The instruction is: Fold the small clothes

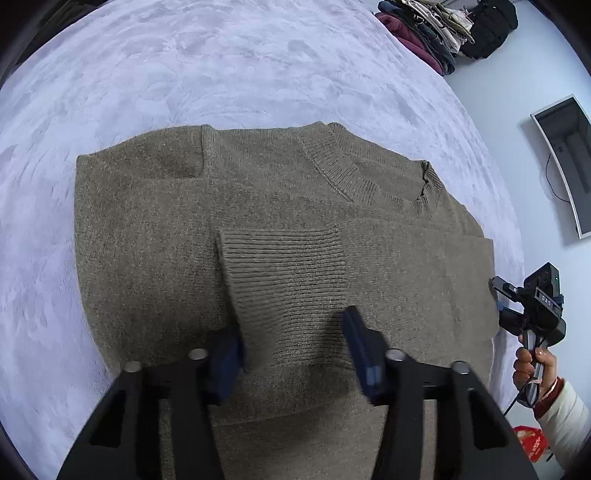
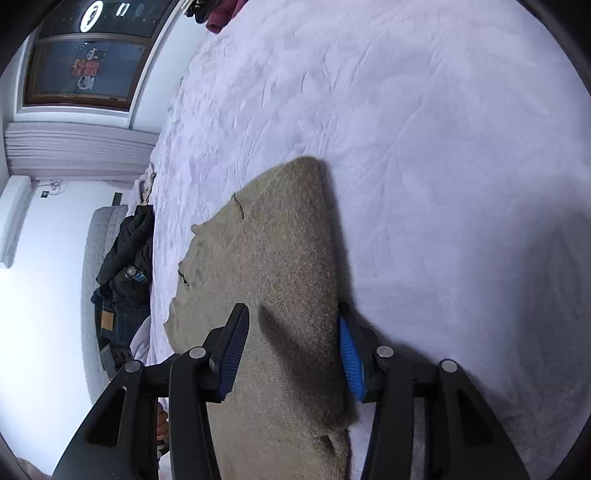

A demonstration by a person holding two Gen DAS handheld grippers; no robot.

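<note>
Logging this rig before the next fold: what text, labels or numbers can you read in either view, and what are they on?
"DAS": small label on the body of the right gripper.
Window sign: red and white shapes, too blurred to read.
Red packet: no print legible.
Sweater: no tag or print visible.

The pale bed cover (image 1: pixel 184 74) lies bare beyond the sweater's (image 1: pixel 277 206) far and left edges; a clothes pile (image 1: pixel 417 33) crowds the far right corner; the right gripper (image 1: pixel 509 299) hangs at the sweater's right edge, near the cover's right side.
</note>
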